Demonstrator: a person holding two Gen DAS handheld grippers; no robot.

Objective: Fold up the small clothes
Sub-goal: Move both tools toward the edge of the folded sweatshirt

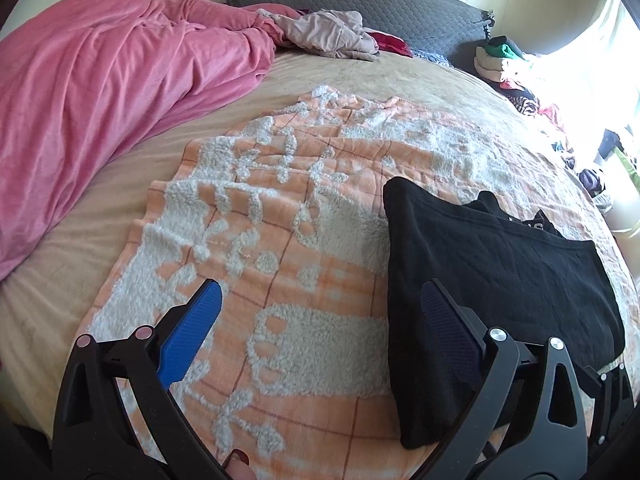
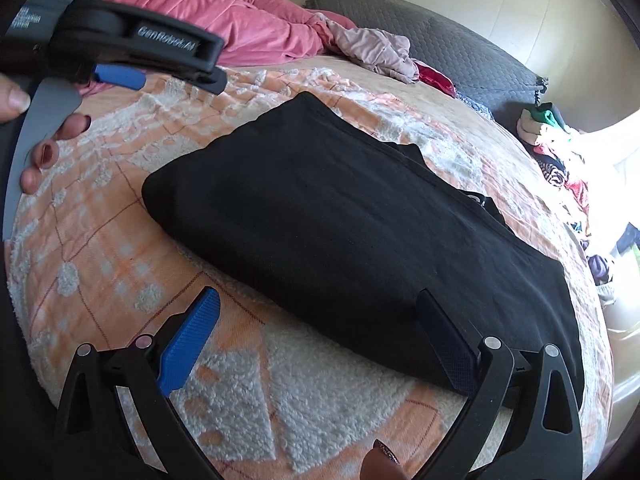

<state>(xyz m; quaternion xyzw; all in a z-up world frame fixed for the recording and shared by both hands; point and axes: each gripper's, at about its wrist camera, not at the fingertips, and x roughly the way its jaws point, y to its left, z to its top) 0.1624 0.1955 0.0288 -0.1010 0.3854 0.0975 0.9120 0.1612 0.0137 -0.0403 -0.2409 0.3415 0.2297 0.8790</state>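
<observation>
Both claws gape wide, empty: left claw (image 1: 320,304), right claw (image 2: 318,308). "GenRobot.AI" is printed on the left one. Folded black garment (image 2: 340,216) lies on the blanket (image 2: 120,240).

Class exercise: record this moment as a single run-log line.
black garment: folded on orange blanket | left hand-held gripper: open, empty | right hand-held gripper: open, empty, at garment's near edge
</observation>
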